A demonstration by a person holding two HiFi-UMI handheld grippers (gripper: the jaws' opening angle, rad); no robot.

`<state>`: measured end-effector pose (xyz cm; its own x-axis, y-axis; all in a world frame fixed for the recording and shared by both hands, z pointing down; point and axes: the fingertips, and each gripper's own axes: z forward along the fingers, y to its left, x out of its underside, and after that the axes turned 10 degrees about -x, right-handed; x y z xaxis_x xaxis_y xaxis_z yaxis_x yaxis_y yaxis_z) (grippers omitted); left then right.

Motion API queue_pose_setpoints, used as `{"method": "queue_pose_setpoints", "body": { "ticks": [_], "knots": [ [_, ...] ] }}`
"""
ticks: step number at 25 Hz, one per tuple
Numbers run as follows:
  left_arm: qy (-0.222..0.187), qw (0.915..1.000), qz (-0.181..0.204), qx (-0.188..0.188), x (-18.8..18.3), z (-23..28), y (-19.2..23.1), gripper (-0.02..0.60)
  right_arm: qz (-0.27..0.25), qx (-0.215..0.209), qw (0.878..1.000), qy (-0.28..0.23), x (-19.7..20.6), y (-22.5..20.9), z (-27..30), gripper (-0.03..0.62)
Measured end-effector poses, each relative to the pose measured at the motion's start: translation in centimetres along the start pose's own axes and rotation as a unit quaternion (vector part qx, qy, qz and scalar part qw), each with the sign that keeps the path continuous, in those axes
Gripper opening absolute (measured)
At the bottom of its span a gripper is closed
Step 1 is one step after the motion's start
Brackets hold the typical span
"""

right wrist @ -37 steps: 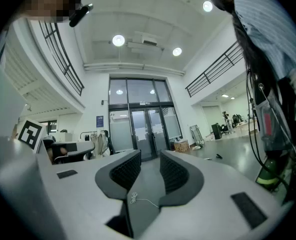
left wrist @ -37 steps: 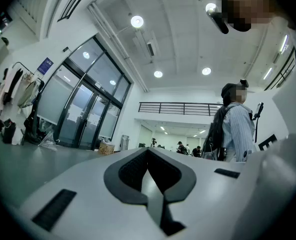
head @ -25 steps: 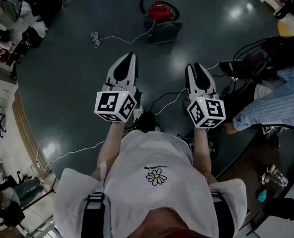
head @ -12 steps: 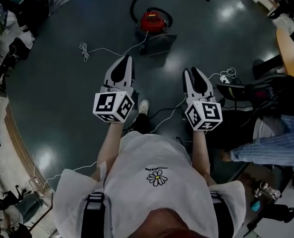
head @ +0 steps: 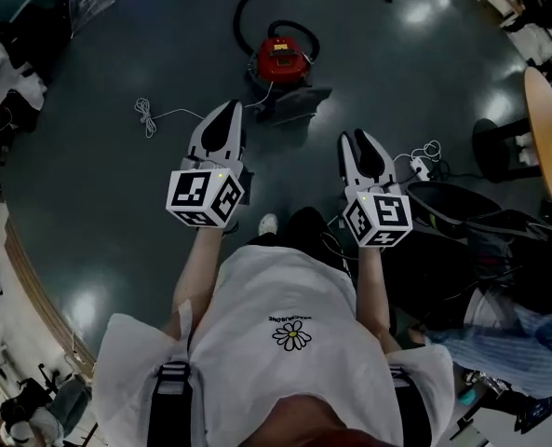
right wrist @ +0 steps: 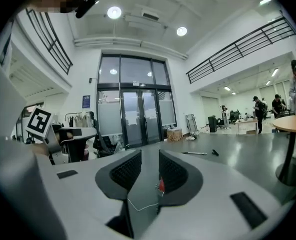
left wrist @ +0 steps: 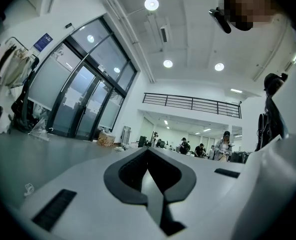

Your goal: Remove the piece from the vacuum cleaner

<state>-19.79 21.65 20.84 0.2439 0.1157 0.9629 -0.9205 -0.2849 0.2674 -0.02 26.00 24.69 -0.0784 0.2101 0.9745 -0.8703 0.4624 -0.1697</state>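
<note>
Floor, dark and glossy, fills the head view. Everything on it has slid down the picture since a second ago, so the person now stands nearer the machine. Their white shirt covers the lower middle. A round wooden table, out of sight a second ago, shows at the right edge, with dark furniture between it and the right arm. A bystander's striped blue sleeve, earlier level with that arm, now sits in the lower right corner.

The red vacuum cleaner stands on the floor ahead, well apart from both tools. Its black hose loops behind it. A dark grey flat object lies just on its near side; whether the two are joined cannot be told. Only bare floor and a thin white cord lie between the tools and the machine. The cord runs left from the machine to a small coil.

The left tool is held out as before, its jaws meeting at the tips with nothing between them. The right tool has its jaws parted and empty; through the gap its own view shows the red machine far off. A white power strip lies just right of the right tool. A white shoe shows between the arms.
</note>
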Motion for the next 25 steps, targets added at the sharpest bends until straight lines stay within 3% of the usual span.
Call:
{"method": "queue_pose_setpoints", "body": {
  "ticks": [7,13,14,17,21,25],
  "knots": [
    [0.031,0.9995,0.010,-0.003,2.7,8.1,1.4,0.006,-0.001,-0.010,1.000,0.022,1.1,-5.9,7.2,0.120],
    [0.049,0.9985,0.023,-0.010,4.1,18.7,1.7,0.006,-0.029,-0.039,0.998,0.046,0.5,-13.1,15.7,0.123],
    [0.055,0.9981,0.025,-0.012,4.4,20.7,1.6,0.005,-0.037,-0.041,0.997,0.052,0.2,-14.5,17.2,0.174],
    [0.076,0.9959,0.048,-0.015,5.2,26.5,1.1,0.005,-0.059,-0.060,0.994,0.072,-0.5,-18.4,21.6,0.226],
    [0.113,0.9877,0.107,-0.014,7.3,32.6,1.1,0.005,-0.089,-0.104,0.985,0.105,0.0,-21.9,26.2,0.227],
    [0.178,0.9679,0.176,0.021,11.5,37.5,1.9,0.006,-0.129,-0.133,0.970,0.157,2.4,-24.3,29.8,0.227]
  ]
}}
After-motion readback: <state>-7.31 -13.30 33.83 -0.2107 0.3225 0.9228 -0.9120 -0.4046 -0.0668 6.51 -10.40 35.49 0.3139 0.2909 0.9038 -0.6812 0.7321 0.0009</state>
